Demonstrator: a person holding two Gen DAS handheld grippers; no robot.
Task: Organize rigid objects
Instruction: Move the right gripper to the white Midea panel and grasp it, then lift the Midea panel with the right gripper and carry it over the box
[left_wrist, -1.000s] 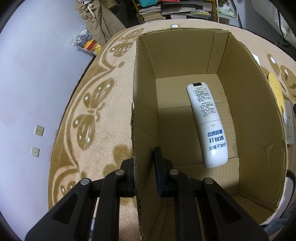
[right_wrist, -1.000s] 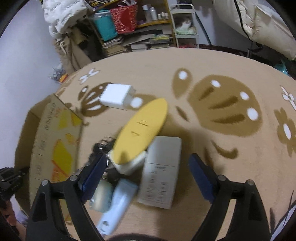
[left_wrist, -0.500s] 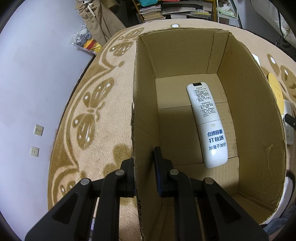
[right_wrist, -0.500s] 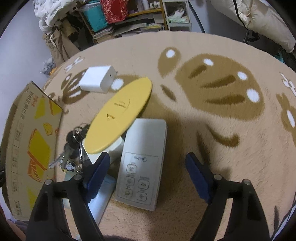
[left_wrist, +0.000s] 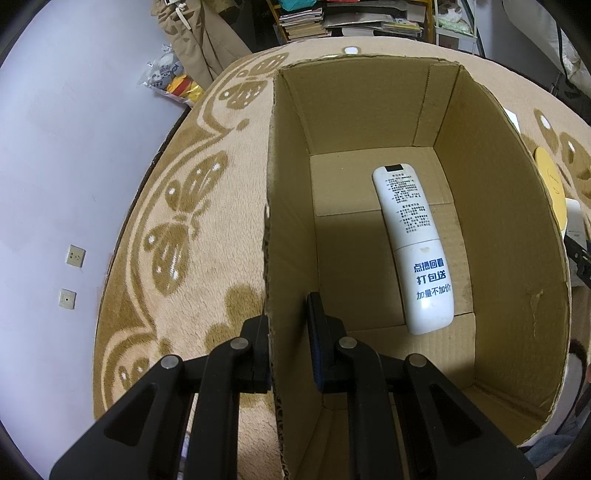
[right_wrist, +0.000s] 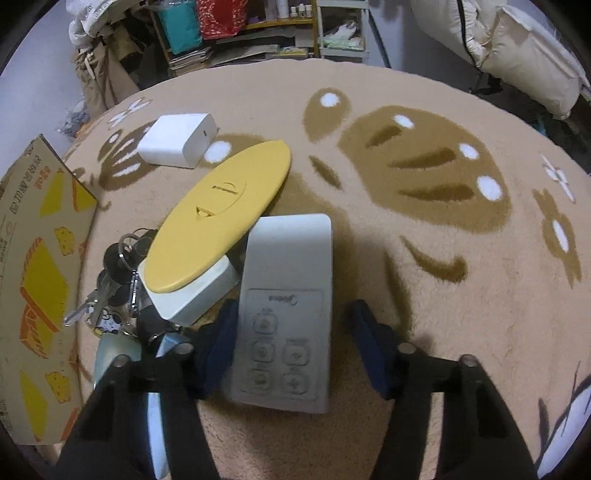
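Left wrist view: one white remote (left_wrist: 413, 247) boxed so far, my left gripper (left_wrist: 286, 350) pinching the cardboard box (left_wrist: 509, 221) wall. My right gripper (right_wrist: 295, 350), jaws wide and holding nothing, straddles the grey remote (right_wrist: 286, 314); the pile's mostly left.

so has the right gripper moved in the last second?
Yes. The right gripper has come down and forward over the grey remote, which now lies between its open fingers; judged against the carpet, the remote itself hasn't shifted.

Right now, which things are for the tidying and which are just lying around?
For the tidying: box, white remote inside it, grey remote, yellow disc, white charger, keys.

Just lying around: rug, books, wall sockets.
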